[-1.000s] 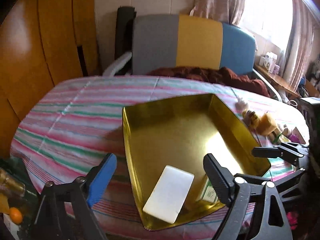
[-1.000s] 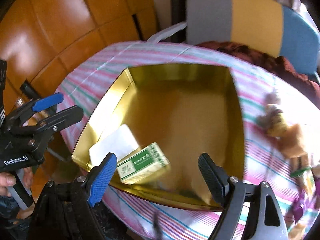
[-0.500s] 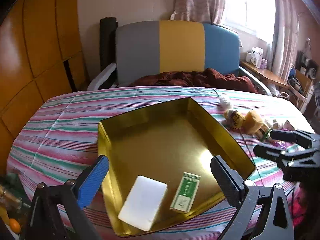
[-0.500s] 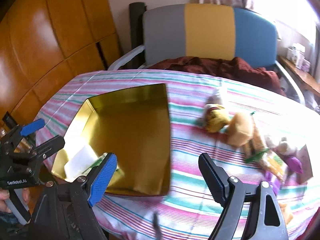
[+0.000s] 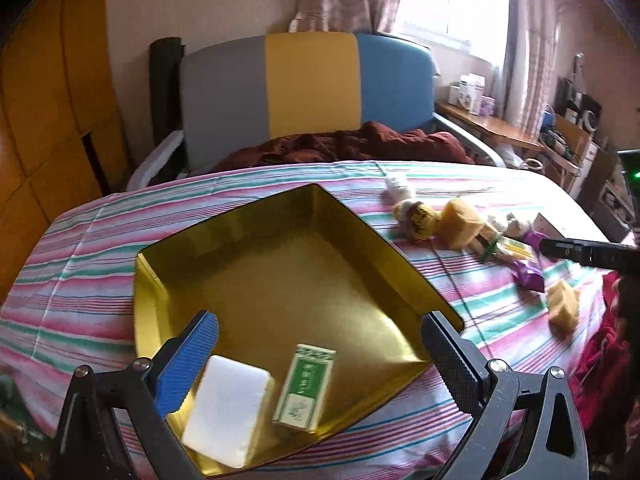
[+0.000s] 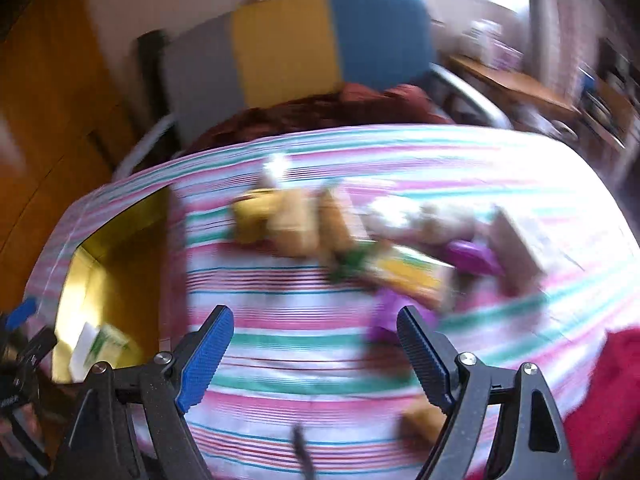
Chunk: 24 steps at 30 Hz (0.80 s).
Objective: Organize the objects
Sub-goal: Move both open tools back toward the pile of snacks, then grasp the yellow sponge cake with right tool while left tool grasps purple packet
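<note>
A gold tray (image 5: 280, 216) lies on the striped table and holds a white block (image 5: 226, 408) and a green box (image 5: 306, 384) at its near corner. My left gripper (image 5: 320, 344) is open and empty, hovering over that corner. My right gripper (image 6: 314, 340) is open and empty above the striped cloth, right of the tray (image 6: 116, 236). Ahead of it, blurred, lie loose items: a yellow plush toy (image 6: 256, 216), a tan block (image 6: 296, 224), a yellow packet (image 6: 408, 276) and a purple wrapper (image 6: 472, 256). The same pile (image 5: 460, 224) shows in the left wrist view.
A grey, yellow and blue chair (image 5: 308, 84) with a dark red blanket (image 5: 348, 144) stands behind the table. Wooden panels (image 5: 52, 120) are at left. A small tan piece (image 5: 564, 308) and red cloth (image 5: 600, 360) lie near the right table edge.
My right gripper has swung right from over the tray to the loose items. The green box now lies flat in the tray. My left gripper has drawn back slightly.
</note>
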### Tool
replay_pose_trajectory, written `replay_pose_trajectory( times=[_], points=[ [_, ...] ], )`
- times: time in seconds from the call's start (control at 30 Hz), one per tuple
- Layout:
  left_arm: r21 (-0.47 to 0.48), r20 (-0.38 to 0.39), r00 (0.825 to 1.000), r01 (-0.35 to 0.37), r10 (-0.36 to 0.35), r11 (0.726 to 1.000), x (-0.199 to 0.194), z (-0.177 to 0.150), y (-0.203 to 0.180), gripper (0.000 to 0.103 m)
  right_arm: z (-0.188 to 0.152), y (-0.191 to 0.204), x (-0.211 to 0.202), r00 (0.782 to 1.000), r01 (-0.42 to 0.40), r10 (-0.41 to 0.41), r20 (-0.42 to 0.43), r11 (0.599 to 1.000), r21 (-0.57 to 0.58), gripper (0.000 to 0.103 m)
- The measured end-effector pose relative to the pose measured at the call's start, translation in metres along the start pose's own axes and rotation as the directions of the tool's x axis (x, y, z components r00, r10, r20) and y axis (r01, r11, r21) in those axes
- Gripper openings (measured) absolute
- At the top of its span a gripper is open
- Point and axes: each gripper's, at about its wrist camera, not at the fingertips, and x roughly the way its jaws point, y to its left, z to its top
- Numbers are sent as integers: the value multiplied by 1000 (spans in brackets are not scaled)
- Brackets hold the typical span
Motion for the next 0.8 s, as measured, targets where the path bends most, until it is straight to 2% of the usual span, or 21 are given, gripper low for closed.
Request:
replay_pose_trajectory(
  times=[0.17, 0.33, 0.5, 0.73, 0.77, 0.8],
  points=[
    [35, -11, 999, 49, -48, 998, 7, 5, -16, 102, -2, -53, 2, 989, 127, -114, -89, 981, 149, 85],
    [75, -23, 995, 98, -96, 992, 12, 9, -35, 102, -14, -86, 7, 977, 159, -117, -178, 956, 245, 85],
    [116, -49, 990, 141, -136, 983, 20, 11, -53, 102, -26, -91, 25, 949, 202, -134, -285, 954, 223, 85],
    [172, -75, 982, 185, -175, 967, 26, 12, -80, 102, -34, -101, 44, 933, 212, -103, -344, 932, 296, 84],
    [177, -78, 981, 190, -179, 966, 27, 12, -83, 102, -35, -102, 47, 930, 206, -90, -357, 931, 301, 80],
    [182, -81, 979, 197, -185, 963, 29, 13, -87, 102, -35, -102, 49, 930, 195, -79, -358, 934, 300, 61]
  ],
)
